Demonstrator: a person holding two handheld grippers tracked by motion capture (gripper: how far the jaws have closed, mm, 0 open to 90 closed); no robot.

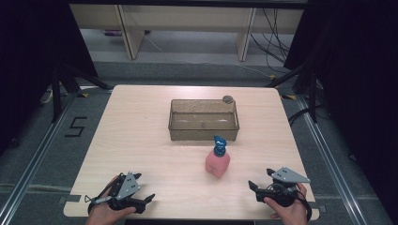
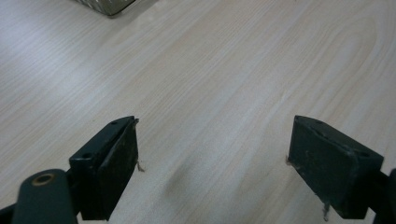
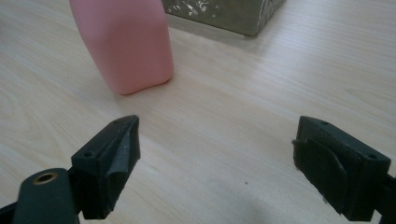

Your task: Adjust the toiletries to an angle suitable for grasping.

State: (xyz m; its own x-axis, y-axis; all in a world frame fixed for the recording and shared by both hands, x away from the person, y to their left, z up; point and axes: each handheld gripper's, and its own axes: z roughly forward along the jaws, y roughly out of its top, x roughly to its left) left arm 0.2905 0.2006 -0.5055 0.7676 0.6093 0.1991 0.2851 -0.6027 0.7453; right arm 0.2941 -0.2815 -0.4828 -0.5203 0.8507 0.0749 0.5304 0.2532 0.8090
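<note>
The left gripper (image 1: 149, 198) rests at the counter's (image 1: 136, 140) near edge, jaws released and holding nothing. The pink pump bottle (image 1: 218, 162) stands upright mid-counter, just in front of the clear plastic bin (image 1: 203, 120). The right gripper (image 1: 254, 185), jaws spread and holding nothing, points toward it. This looks like the approach; next, its jaws must straddle the bottle's body. No label is readable; a "5" (image 1: 75, 126) marks the floor.
</note>
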